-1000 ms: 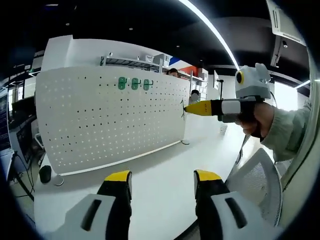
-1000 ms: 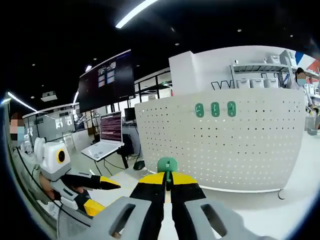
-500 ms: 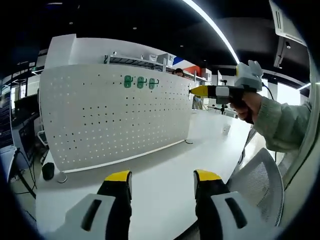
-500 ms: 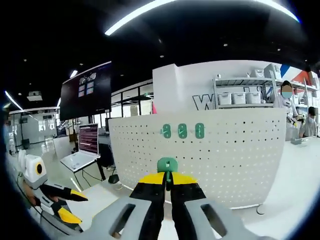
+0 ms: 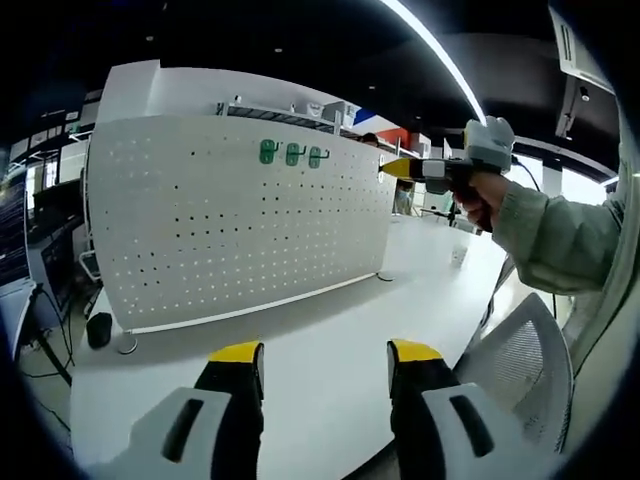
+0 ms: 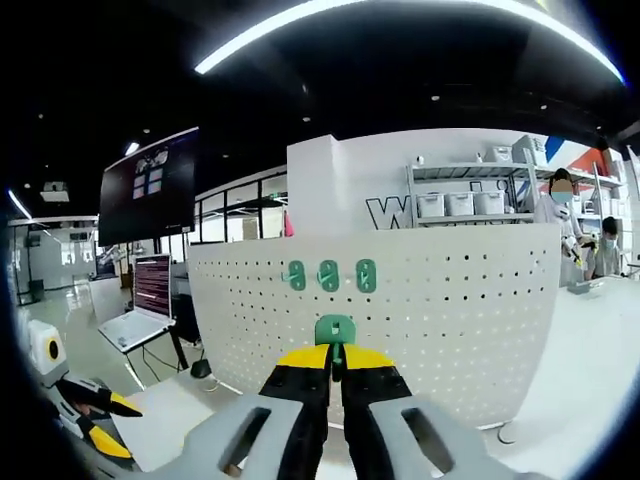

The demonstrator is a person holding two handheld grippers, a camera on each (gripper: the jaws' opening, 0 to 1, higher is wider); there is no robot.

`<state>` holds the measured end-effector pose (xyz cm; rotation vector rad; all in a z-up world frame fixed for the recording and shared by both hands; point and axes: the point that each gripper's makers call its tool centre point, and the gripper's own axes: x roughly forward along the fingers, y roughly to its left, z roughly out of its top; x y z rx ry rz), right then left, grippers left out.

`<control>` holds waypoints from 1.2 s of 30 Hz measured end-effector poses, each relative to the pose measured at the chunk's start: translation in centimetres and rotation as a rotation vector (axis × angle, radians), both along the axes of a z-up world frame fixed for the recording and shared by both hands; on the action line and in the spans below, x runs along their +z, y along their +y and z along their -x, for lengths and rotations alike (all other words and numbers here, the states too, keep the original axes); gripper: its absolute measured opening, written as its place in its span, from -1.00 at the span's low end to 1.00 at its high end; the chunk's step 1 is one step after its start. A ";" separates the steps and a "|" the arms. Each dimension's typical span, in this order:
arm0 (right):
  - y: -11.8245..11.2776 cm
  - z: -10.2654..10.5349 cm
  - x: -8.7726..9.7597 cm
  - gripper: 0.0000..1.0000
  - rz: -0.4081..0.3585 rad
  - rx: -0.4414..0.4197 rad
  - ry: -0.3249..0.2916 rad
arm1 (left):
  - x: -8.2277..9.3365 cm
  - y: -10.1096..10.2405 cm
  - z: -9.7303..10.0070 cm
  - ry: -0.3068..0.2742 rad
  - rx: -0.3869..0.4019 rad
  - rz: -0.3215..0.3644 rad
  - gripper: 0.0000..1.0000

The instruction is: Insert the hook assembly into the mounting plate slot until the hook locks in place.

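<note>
Right gripper (image 6: 335, 352) clamped tight on a green hook (image 6: 334, 330), raised before the white pegboard (image 6: 420, 320), below three green hooks (image 6: 329, 275) mounted near its top edge. Left gripper (image 5: 325, 362) spread wide, holding nothing, above the white table (image 5: 300, 350).

- Open-plan lab/office: black ceiling with strip lights (image 6: 400, 10), wall screen (image 6: 148, 185), laptop (image 6: 135, 322).
- Storage shelving (image 6: 470, 205), white worktable (image 5: 300, 340), mesh chair (image 5: 520, 350).

I held my left yellow-tipped grey tool (image 5: 325, 362) low with its jaws spread; my right tool (image 6: 335, 362), raised in my hand (image 5: 482, 197), was clamped tight.
</note>
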<state>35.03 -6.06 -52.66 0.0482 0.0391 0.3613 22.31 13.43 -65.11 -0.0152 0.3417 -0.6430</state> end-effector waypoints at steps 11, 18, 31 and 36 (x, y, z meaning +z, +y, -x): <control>-1.8 -3.4 1.3 -0.99 0.014 -0.073 -0.054 | -1.0 -0.1 -0.6 0.027 -0.001 0.001 0.02; -2.9 -5.8 2.7 -0.99 0.019 -0.117 -0.092 | -1.3 -0.3 -0.9 0.039 -0.010 0.000 0.02; -3.8 -9.8 3.0 -0.99 0.021 -0.167 -0.102 | -1.8 -0.4 -1.3 0.060 -0.016 0.003 0.01; -4.1 -10.9 2.7 -0.99 0.025 -0.183 -0.097 | -1.9 -0.2 -1.5 0.067 -0.010 0.005 0.01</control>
